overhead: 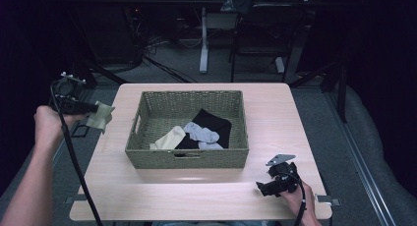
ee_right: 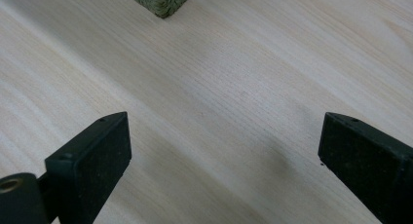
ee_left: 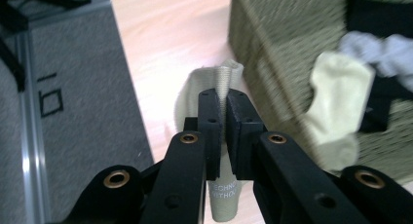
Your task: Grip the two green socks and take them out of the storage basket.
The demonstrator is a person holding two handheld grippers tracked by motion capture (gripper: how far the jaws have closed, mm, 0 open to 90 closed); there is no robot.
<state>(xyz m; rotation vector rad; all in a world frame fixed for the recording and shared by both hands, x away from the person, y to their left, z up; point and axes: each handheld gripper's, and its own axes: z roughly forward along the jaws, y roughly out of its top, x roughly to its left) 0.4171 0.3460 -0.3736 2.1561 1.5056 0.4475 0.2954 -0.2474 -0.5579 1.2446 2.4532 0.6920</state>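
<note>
My left gripper point(overhead: 92, 108) is held in the air off the table's left edge, shut on a pale olive sock point(overhead: 101, 116) that hangs from its jaws. In the left gripper view the sock point(ee_left: 221, 83) is pinched between the two black jaws of the gripper point(ee_left: 224, 102). A woven basket point(overhead: 147, 159) stands in the middle of the table and holds a cream sock point(overhead: 172, 137), a grey sock point(overhead: 201, 133) and a black garment point(overhead: 216, 123). My right gripper point(overhead: 263, 188) rests low near the table's front right, open, with bare wood between its jaws.
The light wooden table point(overhead: 275, 113) has free surface around the basket. Grey carpet point(ee_left: 73, 87) lies beyond the left edge. A basket corner point(ee_right: 163, 2) appears at the top of the right gripper view. Desk legs and cables stand in the dark behind.
</note>
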